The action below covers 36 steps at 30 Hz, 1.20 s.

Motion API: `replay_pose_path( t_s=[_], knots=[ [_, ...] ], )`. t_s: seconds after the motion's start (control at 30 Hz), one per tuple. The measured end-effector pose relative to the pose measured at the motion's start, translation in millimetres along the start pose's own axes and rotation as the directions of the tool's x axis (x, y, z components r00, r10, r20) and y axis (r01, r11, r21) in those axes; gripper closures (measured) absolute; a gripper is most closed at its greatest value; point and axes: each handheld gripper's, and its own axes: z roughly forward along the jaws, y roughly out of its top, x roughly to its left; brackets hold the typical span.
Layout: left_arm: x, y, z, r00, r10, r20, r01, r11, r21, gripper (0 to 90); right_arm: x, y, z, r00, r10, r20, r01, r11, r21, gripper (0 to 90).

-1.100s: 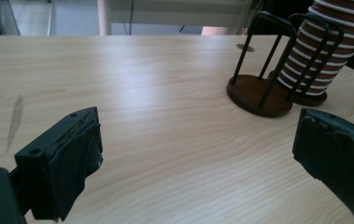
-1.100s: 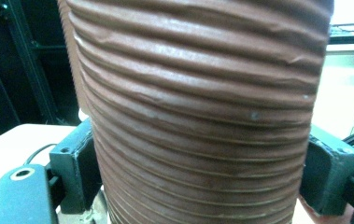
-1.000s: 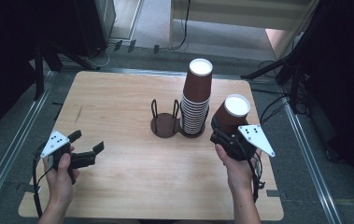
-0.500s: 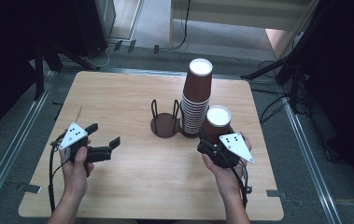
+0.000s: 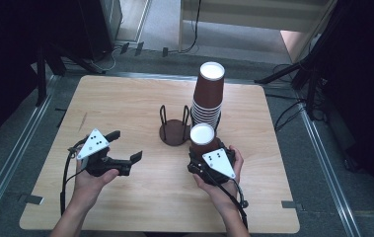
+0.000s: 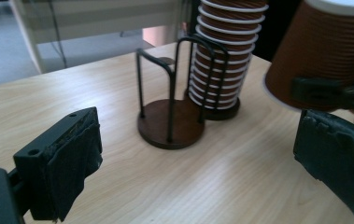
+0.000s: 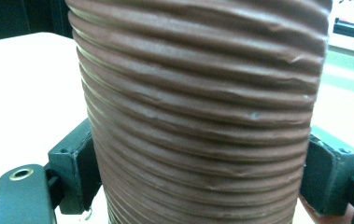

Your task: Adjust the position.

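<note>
- Right gripper (image 5: 202, 155): held in the person's right hand (image 5: 224, 182) at the near right of the table (image 5: 125, 98); grey three-cornered plate on top, cable trailing back along the forearm.
- Its jaws are clamped on a brown ribbed paper cup (image 5: 203, 139). In the right gripper view the cup wall (image 7: 202, 116) sits between both black jaws, each pressing a side.
- The held cup is upside down, white base up, wider rim toward the table. Whether the rim touches the table cannot be told from the high view.
- Left gripper (image 5: 125, 150): held in the person's left hand (image 5: 93, 177) at the near left, well apart from the cup. Jaws stand wide apart, nothing between them; the left gripper view shows bare table between the two padded jaws.
- From the left gripper view the held cup (image 6: 324, 51) is at upper right, tilted, with a black jaw of the right gripper across its lower wall.
- Wire cup holder (image 5: 175, 129): dark round base with upright black wire loops, at table centre, just beyond and to the left of the held cup. No cup in it.
- Stack of paper cups (image 5: 208, 98): same brown ribbed type, inverted, white base on top, standing just beside the holder on its right and behind the held cup.
- Beyond the table's far edge: grey floor with cables (image 5: 189, 29) and dark stand legs (image 5: 298, 74).
</note>
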Motion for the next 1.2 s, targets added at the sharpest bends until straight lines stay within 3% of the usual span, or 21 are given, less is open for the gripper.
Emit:
replay_pose_path(
  t_s=[0.03, 0.23, 0.3, 0.33, 0.43, 0.6, 0.63, 0.67, 0.73, 0.77, 0.87, 0.9, 1.03, 1.07, 1.17, 1.2],
  knots=[
    [-4.2, 2.0, 1.6, 0.9997, 0.011, 0.020, -0.011, 0.9999, 0.012, 1.8, 2.8, -1.2, 0.5, 0.9999, -0.013, -0.002, 0.013, 1.000, 0.002, 15.1],
    [-12.5, 2.8, 5.8, 0.9971, 0.049, 0.058, -0.052, 0.9980, 0.037, 1.9, 15.3, -5.6, 1.8, 0.9973, -0.073, -0.005, 0.073, 0.997, 0.004, 15.0],
    [-14.5, 2.4, 7.6, 0.9960, 0.054, 0.071, -0.057, 0.9974, 0.044, 1.9, 21.1, -7.0, 1.4, 0.9937, -0.112, -0.003, 0.112, 0.994, -0.001, 15.0],
    [-16.1, 2.0, 8.9, 0.9952, 0.060, 0.077, -0.064, 0.9969, 0.047, 2.0, 25.0, -8.3, 0.4, 0.9879, -0.155, 0.003, 0.155, 0.988, -0.008, 15.0],
    [-22.3, 1.2, 13.3, 0.9923, 0.073, 0.100, -0.079, 0.9948, 0.064, 4.5, 31.8, -10.7, -1.4, 0.9770, -0.213, 0.009, 0.213, 0.977, -0.019, 15.0],
    [-31.2, 0.5, 17.3, 0.9869, 0.091, 0.133, -0.103, 0.9913, 0.082, 5.3, 43.4, -12.5, -3.0, 0.9650, -0.262, -0.010, 0.262, 0.965, -0.030, 15.0],
    [-33.1, 0.5, 17.8, 0.9855, 0.093, 0.142, -0.105, 0.9909, 0.084, 5.4, 46.3, -13.0, -3.1, 0.9612, -0.276, -0.010, 0.275, 0.961, -0.037, 15.0],
    [-36.5, 0.5, 19.0, 0.9823, 0.103, 0.157, -0.117, 0.9894, 0.086, 5.3, 51.0, -14.3, -3.2, 0.9514, -0.308, -0.013, 0.307, 0.951, -0.047, 15.1],
    [-37.9, 0.4, 19.7, 0.9808, 0.109, 0.162, -0.125, 0.9878, 0.092, 5.3, 53.2, -15.2, -3.3, 0.9477, -0.319, -0.013, 0.318, 0.947, -0.048, 15.1],
    [-40.3, 0.0, 21.4, 0.9778, 0.114, 0.175, -0.133, 0.9861, 0.099, 5.4, 56.3, -17.1, -3.1, 0.9368, -0.350, -0.011, 0.349, 0.936, -0.054, 15.2],
    [-42.8, -0.3, 23.3, 0.9787, 0.122, 0.165, -0.140, 0.9843, 0.107, 7.1, 57.7, -18.3, -3.3, 0.9294, -0.369, -0.012, 0.368, 0.928, -0.056, 15.2],
    [-44.0, -0.5, 25.0, 0.9761, 0.121, 0.181, -0.144, 0.9826, 0.118, 11.0, 58.9, -19.6, -3.5, 0.9215, -0.388, -0.017, 0.386, 0.920, -0.065, 15.2],
    [-48.7, -2.0, 28.4, 0.9702, 0.131, 0.204, -0.162, 0.9764, 0.143, 11.5, 63.1, -22.2, -2.8, 0.9019, -0.432, -0.007, 0.430, 0.900, -0.076, 15.3],
    [-48.7, -2.0, 28.4, 0.9702, 0.131, 0.204, -0.162, 0.9764, 0.143, 11.4, 63.1, -22.2, -2.8, 0.9019, -0.432, -0.007, 0.430, 0.900, -0.076, 15.3],
    [-51.7, -2.0, 29.0, 0.9669, 0.140, 0.214, -0.172, 0.9748, 0.142, 11.1, 68.8, -24.4, -3.9, 0.8798, -0.475, -0.012, 0.472, 0.877, -0.089, 15.3],
    [-52.3, -2.1, 29.1, 0.9661, 0.142, 0.215, -0.175, 0.9742, 0.143, 10.9, 71.0, -25.2, -4.2, 0.8759, -0.482, -0.015, 0.479, 0.873, -0.091, 15.4]
  ],
)
